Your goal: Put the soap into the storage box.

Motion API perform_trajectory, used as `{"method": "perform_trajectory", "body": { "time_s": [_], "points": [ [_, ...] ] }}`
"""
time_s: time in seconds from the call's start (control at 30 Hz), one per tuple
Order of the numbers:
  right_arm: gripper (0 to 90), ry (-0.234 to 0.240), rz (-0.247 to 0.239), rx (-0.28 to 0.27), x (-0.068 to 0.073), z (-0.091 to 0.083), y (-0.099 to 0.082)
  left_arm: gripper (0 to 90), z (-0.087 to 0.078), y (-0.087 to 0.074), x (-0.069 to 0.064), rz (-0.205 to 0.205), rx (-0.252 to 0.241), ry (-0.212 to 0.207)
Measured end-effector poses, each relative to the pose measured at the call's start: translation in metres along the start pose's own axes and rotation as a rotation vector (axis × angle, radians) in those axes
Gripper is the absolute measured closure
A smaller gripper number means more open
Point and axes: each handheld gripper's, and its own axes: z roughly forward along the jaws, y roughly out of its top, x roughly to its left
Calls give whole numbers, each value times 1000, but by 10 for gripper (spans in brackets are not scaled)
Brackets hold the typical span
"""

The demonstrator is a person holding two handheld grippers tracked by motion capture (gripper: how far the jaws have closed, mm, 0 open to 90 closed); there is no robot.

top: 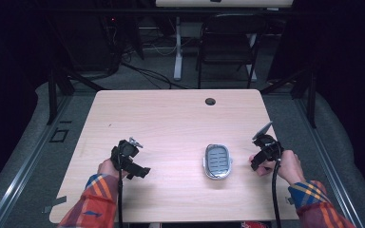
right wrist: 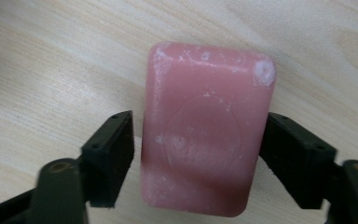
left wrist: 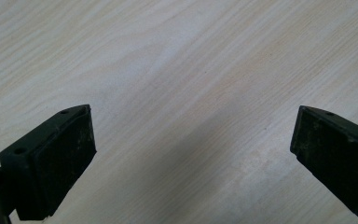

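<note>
On the left, the left gripper (top: pixel 134 164) sits low over the wooden table (top: pixel 171 118), held by a hand (top: pixel 108 167) in a plaid sleeve (top: pixel 92 204). Its jaws stand wide apart with bare wood grain between them and nothing held.

Toward the middle lies an oval soap dish (top: pixel 217 161), silvery at the rim with a dark ribbed inside, flat on the table and apart from both grippers. Nothing lies between it and either gripper. Beyond the far edge of the table stand a dark chair (top: pixel 230 42) and a white table leg (top: pixel 177 47).

On the right, the right gripper (right wrist: pixel 198 154) has its jaws closed on a bar of pink soap (right wrist: pixel 207 135), one pad (right wrist: pixel 114 151) pressed to each long side. The bar juts forward past the jaw tips, over the wood. It is rectangular with rounded corners, scuffed with whitish marks, and bears a faint oval stamp on its face; its near end looks darker.
</note>
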Motion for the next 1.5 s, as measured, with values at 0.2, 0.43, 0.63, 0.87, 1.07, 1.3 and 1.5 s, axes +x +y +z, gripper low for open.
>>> {"method": "perform_trajectory", "body": {
  "time_s": [0.2, 0.43, 0.63, 0.87, 1.07, 1.3, 1.5],
  "points": [
    [346, -18, 1, 1, 1, 3, 0, 0, 0, 0, 0, 2, -2, 0],
    [365, -26, -22, 21, 0, 0, 1, 0, -1, 0, 0, 3, -1, -1],
    [370, -12, -39, 23, -3, -3, 0, 0, -1, 0, 0, 5, 0, -4],
    [371, 3, -45, 4, -5, -12, -2, 0, -1, 0, 0, 5, 1, -5],
    [371, 14, -53, -23, -3, -20, -3, 0, 0, 0, 0, 6, 1, -4],
    [372, 10, -76, -21, 2, -26, -2, 0, 1, 0, -1, 8, 1, -4],
    [372, 19, -97, -14, 8, -28, -1, 0, 1, 0, -1, 8, 0, -4]
  ]
}}
